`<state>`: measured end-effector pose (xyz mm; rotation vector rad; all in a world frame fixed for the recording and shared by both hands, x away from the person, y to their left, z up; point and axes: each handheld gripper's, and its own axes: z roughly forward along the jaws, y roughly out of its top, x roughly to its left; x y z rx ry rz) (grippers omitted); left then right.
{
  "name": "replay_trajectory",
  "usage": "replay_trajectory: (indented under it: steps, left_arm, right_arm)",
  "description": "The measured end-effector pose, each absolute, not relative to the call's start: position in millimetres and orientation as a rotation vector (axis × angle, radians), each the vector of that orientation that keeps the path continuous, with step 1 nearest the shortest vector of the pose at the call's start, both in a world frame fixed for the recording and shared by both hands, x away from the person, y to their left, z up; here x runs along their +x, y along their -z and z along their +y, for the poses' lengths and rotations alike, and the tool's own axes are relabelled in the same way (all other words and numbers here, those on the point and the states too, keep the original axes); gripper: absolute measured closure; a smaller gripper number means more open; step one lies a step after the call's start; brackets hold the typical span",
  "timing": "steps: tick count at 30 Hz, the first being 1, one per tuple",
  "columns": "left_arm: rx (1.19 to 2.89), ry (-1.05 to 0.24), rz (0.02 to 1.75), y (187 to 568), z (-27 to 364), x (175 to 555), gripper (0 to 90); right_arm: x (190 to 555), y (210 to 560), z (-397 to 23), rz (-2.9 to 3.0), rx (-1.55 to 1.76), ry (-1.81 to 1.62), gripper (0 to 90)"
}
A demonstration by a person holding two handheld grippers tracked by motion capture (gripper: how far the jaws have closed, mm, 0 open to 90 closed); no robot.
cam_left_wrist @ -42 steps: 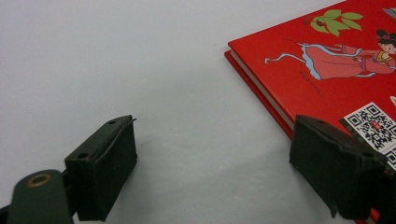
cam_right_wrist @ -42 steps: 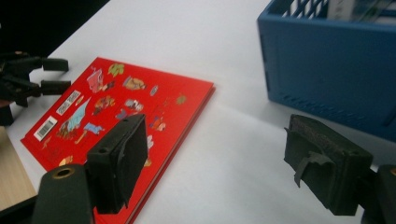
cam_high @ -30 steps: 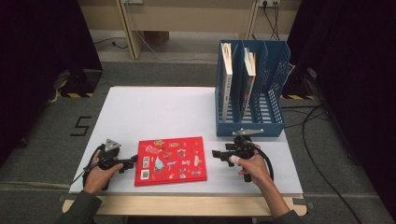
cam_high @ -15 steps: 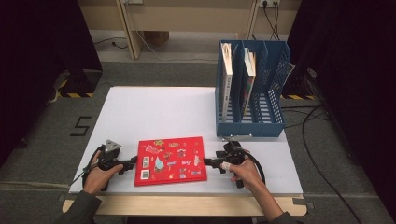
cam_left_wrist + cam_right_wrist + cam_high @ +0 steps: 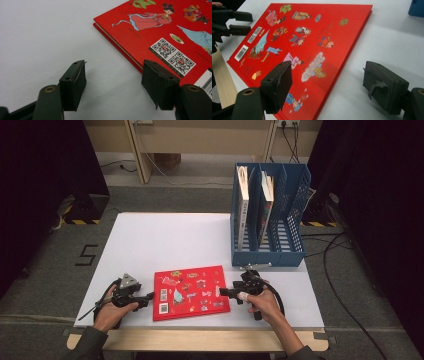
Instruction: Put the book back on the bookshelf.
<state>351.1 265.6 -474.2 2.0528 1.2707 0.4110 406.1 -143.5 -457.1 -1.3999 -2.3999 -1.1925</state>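
High view: red book (flat) between grippers, near table edge

left gripper: held low in the left hand at the near left, forearm entering from the bottom edge, jaws pointing right; they have just been closing and stand part-way apart, nothing pressed between the pads. right gripper: held in the right hand at the near right, jaws pointing left and spread wide.
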Motion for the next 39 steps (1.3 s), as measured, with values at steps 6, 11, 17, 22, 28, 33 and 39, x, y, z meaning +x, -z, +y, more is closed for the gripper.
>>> replay_trajectory:
  steps: [6,11,17,22,28,33,39]
  left_arm:
    - [2.059,-0.365,1.244,474,260,348,32.2]
    - [2.069,-0.354,1.223,474,256,347,26.9]
    - [2.084,-0.380,1.231,476,257,348,19.3]
    - [2.106,-0.378,1.217,475,257,348,19.4]
    - [2.095,-0.386,1.227,476,256,348,19.0]
    - [2.093,-0.388,1.231,476,256,347,18.9]
    - [2.092,-0.392,1.237,476,255,347,18.8]
  right_arm:
    - [407,458,-144,-2.391,-1.407,1.193,24.3]
    - [409,460,-144,-2.394,-1.412,1.185,24.5]
    - [413,463,-140,-2.395,-1.425,1.174,24.8]
    - [415,465,-134,-2.407,-1.428,1.180,24.3]
    - [413,465,-127,-2.414,-1.446,1.186,21.5]
    - [411,466,-125,-2.369,-1.505,1.209,22.2]
    - [410,467,-129,-2.263,-1.619,1.239,31.3]
